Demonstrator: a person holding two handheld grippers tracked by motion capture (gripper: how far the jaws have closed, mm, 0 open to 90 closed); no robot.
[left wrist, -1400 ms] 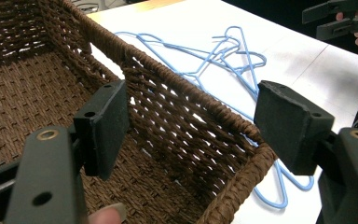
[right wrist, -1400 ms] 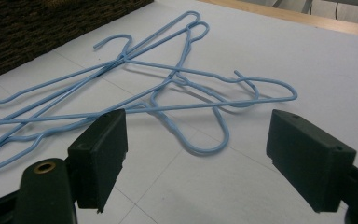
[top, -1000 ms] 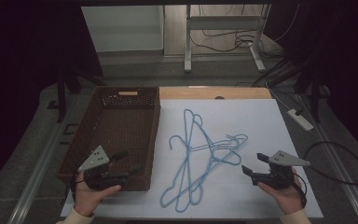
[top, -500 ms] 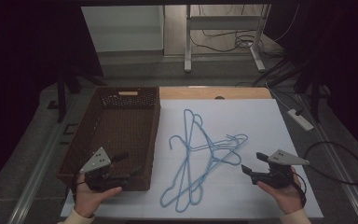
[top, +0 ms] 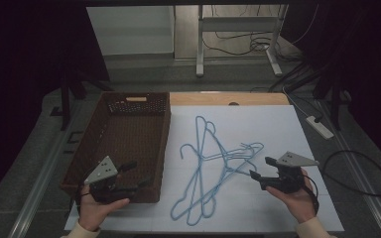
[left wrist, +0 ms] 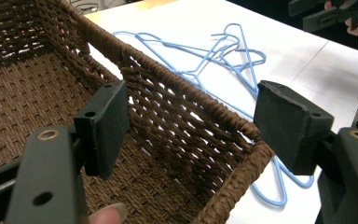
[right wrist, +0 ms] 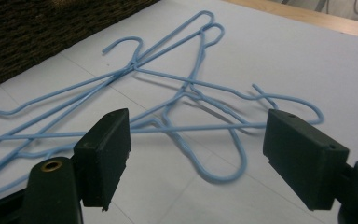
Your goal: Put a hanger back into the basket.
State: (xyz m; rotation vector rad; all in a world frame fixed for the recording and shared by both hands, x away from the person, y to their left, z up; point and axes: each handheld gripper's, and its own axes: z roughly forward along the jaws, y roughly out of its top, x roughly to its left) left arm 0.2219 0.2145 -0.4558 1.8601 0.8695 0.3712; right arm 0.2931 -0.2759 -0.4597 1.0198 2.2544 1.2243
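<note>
I have the left hand-held gripper (top: 138, 173) sitting wide, its two black jaws spread with nothing between them. In the left gripper view the near right corner of the brown woven basket (left wrist: 182, 98) rises straight ahead of it, the rim running between the jaws without touching either pad. The basket's floor lies ahead and to its left.

The right hand-held gripper (top: 260, 167) is wide as well (nothing gripped). Just ahead of its jaw tips lies the tangle of light blue wire hangers (right wrist: 186, 93), flat on the white sheet covering the counter (top: 278, 129). In the right gripper view one straight hanger wire runs across the gap between the jaws, lying on the sheet beyond the pads rather than in them; I cannot tell whether the tips touch the wire.

From the high view, the hangers (top: 213, 168) sit between the two hand-held grippers, nearer the right one, and just beside the basket's (top: 124, 144) right wall, hooks pointing away from me.
</note>
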